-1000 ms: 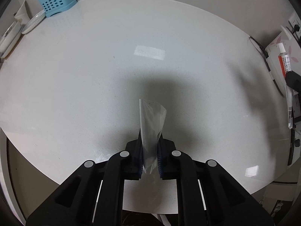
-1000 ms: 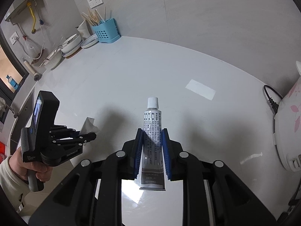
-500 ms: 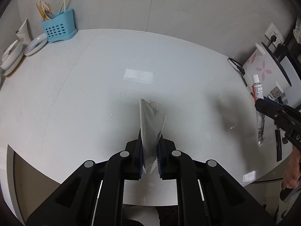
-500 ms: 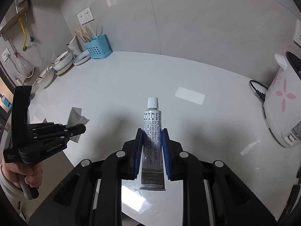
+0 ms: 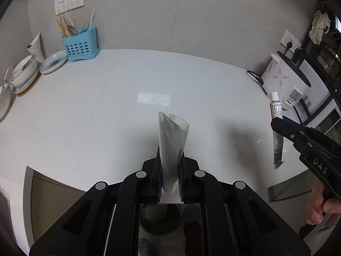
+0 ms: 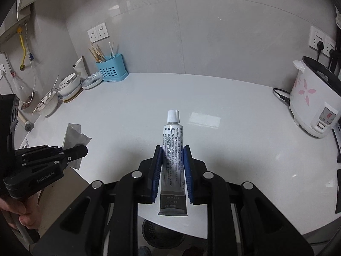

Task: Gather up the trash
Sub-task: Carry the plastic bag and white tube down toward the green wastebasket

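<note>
Left wrist view: the left tongs (image 5: pixel 169 176) are clamped on a clear plastic wrapper (image 5: pixel 173 136), which stands up between the blue pads, lifted off the desk (image 5: pixel 119 111). Against the pictures of a second ago, the camera has tipped up and drawn back: more of the back wall now shows, and the desk edge lies under the tongs with a dark round object, possibly a bin, dimly seen below. The right tongs (image 5: pixel 277 123) have come into this view at the right, carrying a tube (image 5: pixel 277 132). Judgement: both pieces of trash are collected and in transit off the desk; release over a bin is the likely next step. Right wrist view: the right tongs (image 6: pixel 172 168) grip the tube (image 6: pixel 172 149) at mid-body, white cap pointing forward, clear of the desk (image 6: pixel 213 98). The left tongs (image 6: pixel 82 150) appear at lower left with the wrapper (image 6: pixel 74 136). Surface and room: white glossy desk, bare in the middle; a blue cutlery holder (image 6: pixel 111 68), bowls (image 6: pixel 68 85) and a plate at the far left corner; a rice cooker (image 6: pixel 313 104) at the right, plugged in; grey tiled wall with sockets
</note>
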The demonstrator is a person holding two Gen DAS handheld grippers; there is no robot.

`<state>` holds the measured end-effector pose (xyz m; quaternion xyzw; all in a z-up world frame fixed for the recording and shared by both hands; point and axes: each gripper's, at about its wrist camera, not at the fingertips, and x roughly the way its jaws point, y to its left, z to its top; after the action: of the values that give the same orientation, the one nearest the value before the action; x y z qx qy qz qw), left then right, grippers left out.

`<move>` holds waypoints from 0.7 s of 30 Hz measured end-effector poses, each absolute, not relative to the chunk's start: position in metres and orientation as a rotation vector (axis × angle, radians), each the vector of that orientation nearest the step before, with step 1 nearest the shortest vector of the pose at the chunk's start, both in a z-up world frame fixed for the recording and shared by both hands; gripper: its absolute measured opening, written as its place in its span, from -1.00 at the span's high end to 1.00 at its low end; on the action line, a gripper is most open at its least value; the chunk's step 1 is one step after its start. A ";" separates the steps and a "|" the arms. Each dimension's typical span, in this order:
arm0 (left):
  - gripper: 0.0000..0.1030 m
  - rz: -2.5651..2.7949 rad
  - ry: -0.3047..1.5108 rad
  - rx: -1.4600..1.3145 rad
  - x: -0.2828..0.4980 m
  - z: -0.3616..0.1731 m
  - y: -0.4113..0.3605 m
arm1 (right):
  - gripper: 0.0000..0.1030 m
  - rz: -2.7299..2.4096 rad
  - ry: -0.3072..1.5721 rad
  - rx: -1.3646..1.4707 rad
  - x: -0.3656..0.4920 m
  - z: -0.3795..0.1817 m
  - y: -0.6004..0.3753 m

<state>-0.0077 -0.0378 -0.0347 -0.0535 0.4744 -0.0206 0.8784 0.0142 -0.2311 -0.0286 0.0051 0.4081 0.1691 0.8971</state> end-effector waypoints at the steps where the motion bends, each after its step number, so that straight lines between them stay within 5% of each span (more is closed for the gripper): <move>1: 0.79 -0.048 0.989 -0.109 -0.016 -0.034 -0.032 | 0.63 0.341 0.843 0.015 0.005 -0.028 -0.225; 21: 0.79 -0.217 1.066 -0.103 -0.149 -0.092 0.022 | 0.63 0.241 0.989 0.056 -0.147 -0.102 -0.165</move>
<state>-0.1488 0.0218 -0.0924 -0.0489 0.5068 -0.1033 0.8545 -0.1467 -0.1653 -0.1017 0.0268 0.4733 0.1153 0.8729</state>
